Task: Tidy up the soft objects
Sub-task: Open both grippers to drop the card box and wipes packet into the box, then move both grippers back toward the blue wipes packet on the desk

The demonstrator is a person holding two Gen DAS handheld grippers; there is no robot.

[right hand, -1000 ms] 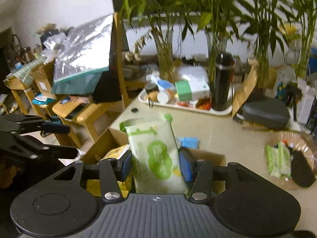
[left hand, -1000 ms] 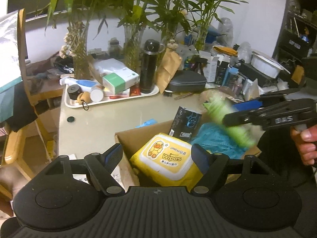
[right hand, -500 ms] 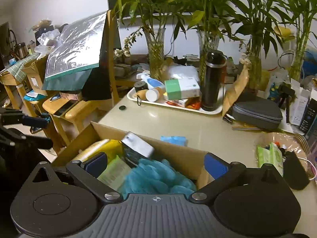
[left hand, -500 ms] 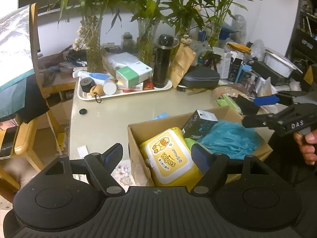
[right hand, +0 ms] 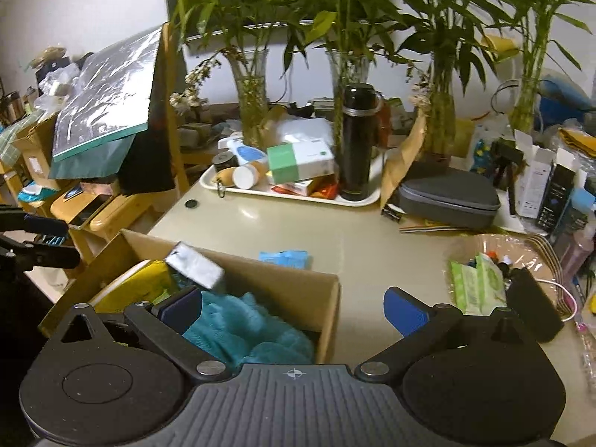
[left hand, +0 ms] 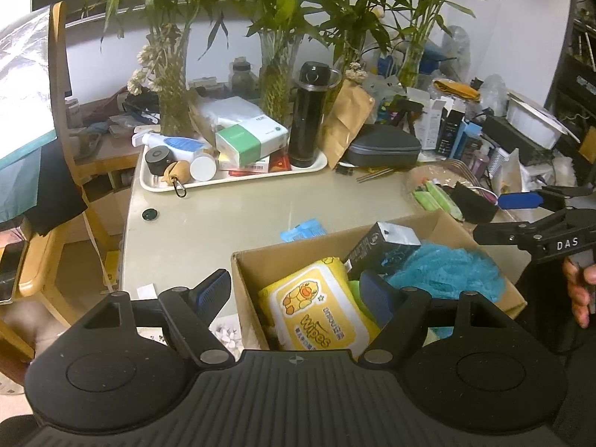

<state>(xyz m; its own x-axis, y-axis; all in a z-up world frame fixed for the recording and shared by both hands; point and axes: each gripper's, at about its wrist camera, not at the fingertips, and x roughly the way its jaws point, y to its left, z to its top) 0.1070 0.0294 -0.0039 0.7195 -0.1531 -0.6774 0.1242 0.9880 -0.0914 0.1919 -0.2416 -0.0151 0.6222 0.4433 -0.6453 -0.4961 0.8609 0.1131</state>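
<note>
1. Several soft things are already lying in the box: we are seeing a yellow wipes pack just ahead of the left gripper, a blue pouf further right of it, and a sliver of a green pack wedged between the two.
2. One dark carton is leaning tilted against the box's far wall, above the pouf; we are judging it stiff rather than soft.
3. We are holding the left gripper with its jaws spread wide and nothing between them; its right finger is dipping over the box, its left one hanging outside the box wall.
4. We are holding the right gripper wide open and bare too, straddling the box's near right corner, with the pouf under its left finger.
5. We are judging the task well along yet unfinished: two green packs are waiting on a plastic sheet ahead and right of the right gripper, and a small blue packet is lying on the table just beyond the box.
6. Looks: the green packs are appearing flat, glossy and squashy, sitting side by side beside a black pouch; the pouf is looking fluffy and loosely heaped.
</note>
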